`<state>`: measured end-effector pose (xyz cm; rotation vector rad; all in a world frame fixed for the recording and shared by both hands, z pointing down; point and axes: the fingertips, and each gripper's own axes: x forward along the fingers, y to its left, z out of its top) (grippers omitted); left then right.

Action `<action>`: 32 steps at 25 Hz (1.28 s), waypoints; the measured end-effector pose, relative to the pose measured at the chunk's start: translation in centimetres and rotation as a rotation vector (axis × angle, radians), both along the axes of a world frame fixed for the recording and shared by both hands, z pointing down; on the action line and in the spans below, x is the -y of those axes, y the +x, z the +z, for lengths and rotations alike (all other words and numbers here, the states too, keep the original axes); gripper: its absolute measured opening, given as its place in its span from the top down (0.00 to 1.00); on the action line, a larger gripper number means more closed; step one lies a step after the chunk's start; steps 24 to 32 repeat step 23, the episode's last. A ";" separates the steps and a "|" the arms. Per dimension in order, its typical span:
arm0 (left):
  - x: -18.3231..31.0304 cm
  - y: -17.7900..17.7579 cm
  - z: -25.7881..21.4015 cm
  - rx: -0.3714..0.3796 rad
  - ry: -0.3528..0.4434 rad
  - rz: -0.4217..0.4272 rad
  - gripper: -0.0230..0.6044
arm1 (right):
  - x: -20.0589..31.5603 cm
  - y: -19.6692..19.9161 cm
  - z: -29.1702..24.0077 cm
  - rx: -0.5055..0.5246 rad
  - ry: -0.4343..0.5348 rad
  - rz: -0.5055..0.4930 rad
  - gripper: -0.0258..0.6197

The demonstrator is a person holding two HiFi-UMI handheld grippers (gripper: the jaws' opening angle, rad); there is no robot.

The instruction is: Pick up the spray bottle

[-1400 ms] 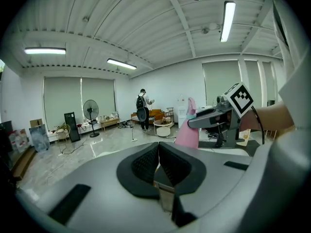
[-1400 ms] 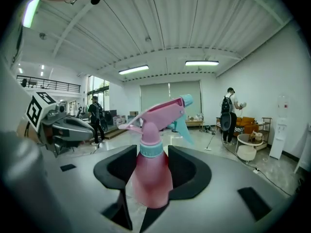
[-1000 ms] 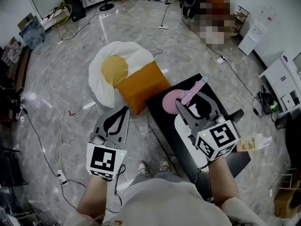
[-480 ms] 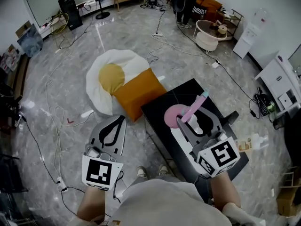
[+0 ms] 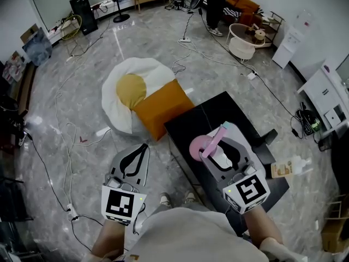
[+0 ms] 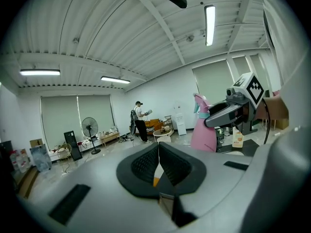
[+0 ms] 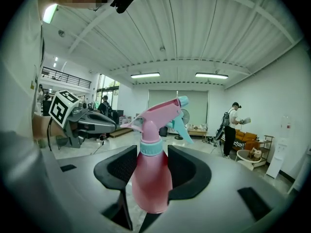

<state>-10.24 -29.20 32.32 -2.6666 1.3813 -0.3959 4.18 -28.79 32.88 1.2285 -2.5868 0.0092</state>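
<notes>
A pink spray bottle (image 5: 199,147) with a pale blue collar and trigger stands upright between the jaws of my right gripper (image 5: 214,146), which is shut on its body over the black table (image 5: 202,119). In the right gripper view the bottle (image 7: 150,178) fills the gap between the black pads of the right gripper (image 7: 151,171). My left gripper (image 5: 142,148) hangs over the floor left of the table, shut with nothing in it; its pads (image 6: 170,164) meet. From the left gripper view the bottle (image 6: 201,130) and the right gripper (image 6: 221,114) show to the right.
An orange cushion (image 5: 161,107) and a white egg-shaped cushion (image 5: 131,86) lie on the floor beyond the table. A small labelled bottle (image 5: 286,168) stands at the table's right end. Cables (image 5: 65,146) run over the marble floor. A person (image 5: 215,4) stands far back by a round side table (image 5: 242,45).
My right gripper has drawn back toward me and a little left with the spray bottle still in it. The left gripper has shifted only slightly.
</notes>
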 end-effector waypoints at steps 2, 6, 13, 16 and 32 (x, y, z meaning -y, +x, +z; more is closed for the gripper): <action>0.0 -0.1 0.0 0.004 0.001 0.000 0.93 | 0.1 -0.2 0.0 -0.005 0.001 -0.008 0.61; -0.4 -0.3 -0.4 -0.011 0.001 -0.012 0.93 | 0.2 -0.4 0.0 -0.014 0.004 -0.014 0.61; -1.1 -0.5 -0.6 -0.020 -0.013 -0.021 0.93 | -0.1 -0.3 -0.5 -0.019 0.023 -0.013 0.61; -1.3 -0.5 -1.1 -0.038 -0.008 -0.025 0.93 | -0.2 -0.6 -0.8 0.001 0.028 -0.026 0.61; -1.6 -0.7 -1.5 -0.038 -0.001 -0.022 0.93 | -0.6 -0.7 -1.0 0.016 0.034 -0.050 0.61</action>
